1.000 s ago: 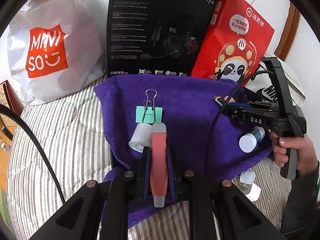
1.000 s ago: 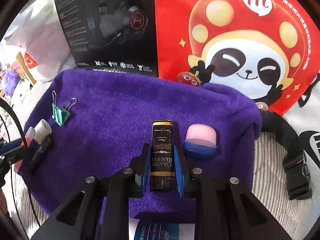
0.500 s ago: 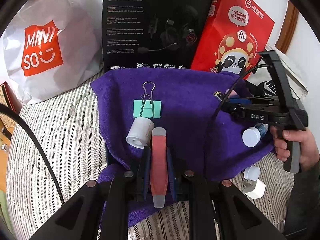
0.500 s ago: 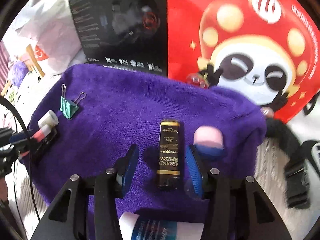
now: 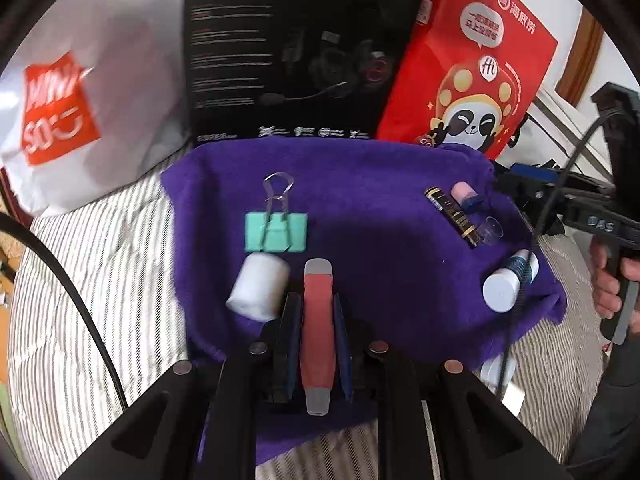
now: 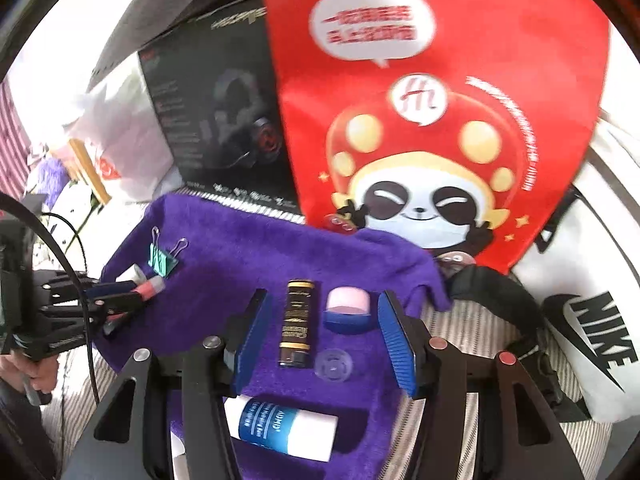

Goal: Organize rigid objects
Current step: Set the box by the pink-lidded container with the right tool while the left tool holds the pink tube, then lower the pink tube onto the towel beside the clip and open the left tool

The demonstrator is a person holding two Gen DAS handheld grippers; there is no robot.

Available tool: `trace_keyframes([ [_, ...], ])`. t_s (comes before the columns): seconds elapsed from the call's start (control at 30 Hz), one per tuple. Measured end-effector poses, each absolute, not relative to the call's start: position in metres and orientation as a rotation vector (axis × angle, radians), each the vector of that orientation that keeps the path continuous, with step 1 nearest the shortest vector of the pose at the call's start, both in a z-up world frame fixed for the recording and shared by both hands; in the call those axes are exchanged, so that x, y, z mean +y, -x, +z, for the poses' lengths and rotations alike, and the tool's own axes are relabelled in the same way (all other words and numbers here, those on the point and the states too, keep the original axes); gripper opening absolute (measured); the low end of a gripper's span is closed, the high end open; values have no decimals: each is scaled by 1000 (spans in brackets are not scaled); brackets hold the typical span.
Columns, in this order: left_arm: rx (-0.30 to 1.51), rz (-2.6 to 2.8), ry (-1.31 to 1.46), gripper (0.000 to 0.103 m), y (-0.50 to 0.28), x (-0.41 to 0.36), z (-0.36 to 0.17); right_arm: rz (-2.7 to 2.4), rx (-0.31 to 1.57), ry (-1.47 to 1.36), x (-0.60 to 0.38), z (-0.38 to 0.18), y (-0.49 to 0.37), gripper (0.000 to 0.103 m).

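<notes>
Left claw (image 5: 316,308) grips the red tube (image 5: 317,332) lengthwise over the purple towel (image 5: 368,200), near edge, beside a white cap (image 5: 259,288). Right claw (image 6: 324,340) is wide open, straddling the black-gold tube (image 6: 297,328) and pink-capped jar (image 6: 346,309) lying on the towel.

towel (image 5: 360,200) purple | binder clip (image 5: 276,232) teal | bedsheet (image 5: 100,280) grey-white striped | bag (image 6: 440,100) red

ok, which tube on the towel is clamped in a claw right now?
The red tube, shut in the left claw; the black tube lies free between the open right claw's fingers.
</notes>
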State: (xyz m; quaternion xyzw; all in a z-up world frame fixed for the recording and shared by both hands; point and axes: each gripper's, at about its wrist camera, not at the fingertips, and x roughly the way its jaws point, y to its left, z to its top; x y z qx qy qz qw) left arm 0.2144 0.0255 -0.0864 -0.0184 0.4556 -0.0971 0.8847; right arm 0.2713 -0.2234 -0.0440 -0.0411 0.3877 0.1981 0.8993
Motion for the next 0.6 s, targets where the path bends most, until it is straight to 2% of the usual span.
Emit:
trace_keyframes([
  [0.33,966,-181,10,16,-263,-2,-98,411,800,84,-240,-45,-270,55],
  [0.6,973,-138,-67,16,-273,-16,-109,399,804,62,-254,-46,-271,55],
])
